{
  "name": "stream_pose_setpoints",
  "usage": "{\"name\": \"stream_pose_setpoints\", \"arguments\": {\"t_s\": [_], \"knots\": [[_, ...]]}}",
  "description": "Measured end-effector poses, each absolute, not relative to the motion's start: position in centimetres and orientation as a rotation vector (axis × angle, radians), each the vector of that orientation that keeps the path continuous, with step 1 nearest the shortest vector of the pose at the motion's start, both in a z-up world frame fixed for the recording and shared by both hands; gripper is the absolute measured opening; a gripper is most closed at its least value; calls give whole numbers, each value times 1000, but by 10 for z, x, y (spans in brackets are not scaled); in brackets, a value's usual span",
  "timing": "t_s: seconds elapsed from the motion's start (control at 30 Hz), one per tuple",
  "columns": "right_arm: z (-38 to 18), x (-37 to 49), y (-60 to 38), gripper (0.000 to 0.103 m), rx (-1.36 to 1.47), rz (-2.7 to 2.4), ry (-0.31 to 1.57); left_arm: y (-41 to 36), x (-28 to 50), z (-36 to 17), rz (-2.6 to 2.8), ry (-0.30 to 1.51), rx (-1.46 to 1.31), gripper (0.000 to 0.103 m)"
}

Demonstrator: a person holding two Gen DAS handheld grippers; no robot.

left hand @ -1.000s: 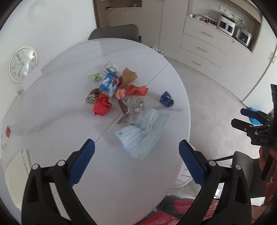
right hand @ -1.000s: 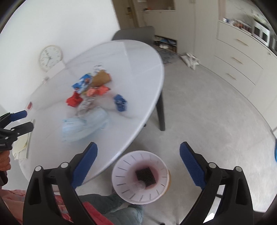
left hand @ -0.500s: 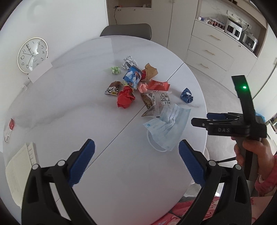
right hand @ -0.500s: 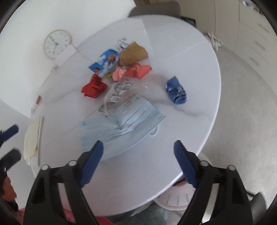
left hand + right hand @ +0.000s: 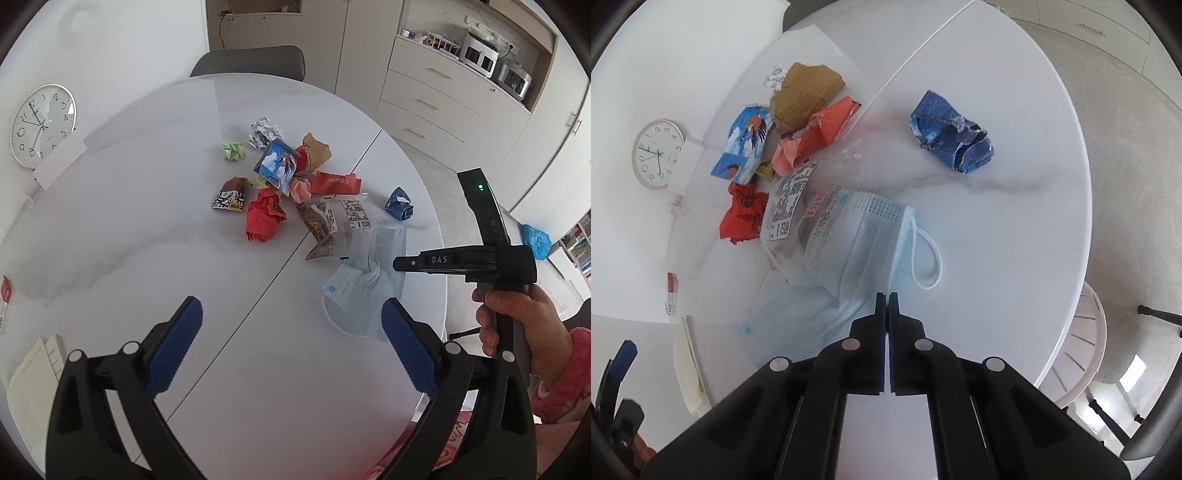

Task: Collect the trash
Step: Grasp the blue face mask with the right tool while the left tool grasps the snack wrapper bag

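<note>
Right wrist view: right gripper [image 5: 887, 295] pinched closed on the mask [image 5: 864, 236] at the table's [image 5: 1015, 229] near edge; left gripper [image 5: 291, 332] hovers open, empty. Step: first pickup. Next likely: lift and carry to the bin [image 5: 1086, 347].

A pale blue face mask [image 5: 871, 236] lies crumpled near my table's [image 5: 1015, 229] edge, beside a clear wrapper [image 5: 790, 206], red wad [image 5: 742, 212] and blue wad [image 5: 951, 138].
</note>
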State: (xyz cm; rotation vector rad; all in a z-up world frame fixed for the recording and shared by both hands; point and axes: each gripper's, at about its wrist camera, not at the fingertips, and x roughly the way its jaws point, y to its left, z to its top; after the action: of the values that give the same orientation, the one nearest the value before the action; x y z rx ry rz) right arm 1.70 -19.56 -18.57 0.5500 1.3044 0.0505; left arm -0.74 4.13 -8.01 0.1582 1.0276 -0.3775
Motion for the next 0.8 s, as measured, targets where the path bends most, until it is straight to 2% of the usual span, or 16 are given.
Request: {"name": "stream_pose_setpoints", "arguments": {"t_s": [0.53, 0.8], "knots": [[-111, -26, -223, 2, 402, -29, 1155, -21, 46, -118, -494, 1101, 129, 93], [-80, -59, -248, 2, 439, -15, 1089, -73, 95, -168, -423, 1184, 163, 93]]}}
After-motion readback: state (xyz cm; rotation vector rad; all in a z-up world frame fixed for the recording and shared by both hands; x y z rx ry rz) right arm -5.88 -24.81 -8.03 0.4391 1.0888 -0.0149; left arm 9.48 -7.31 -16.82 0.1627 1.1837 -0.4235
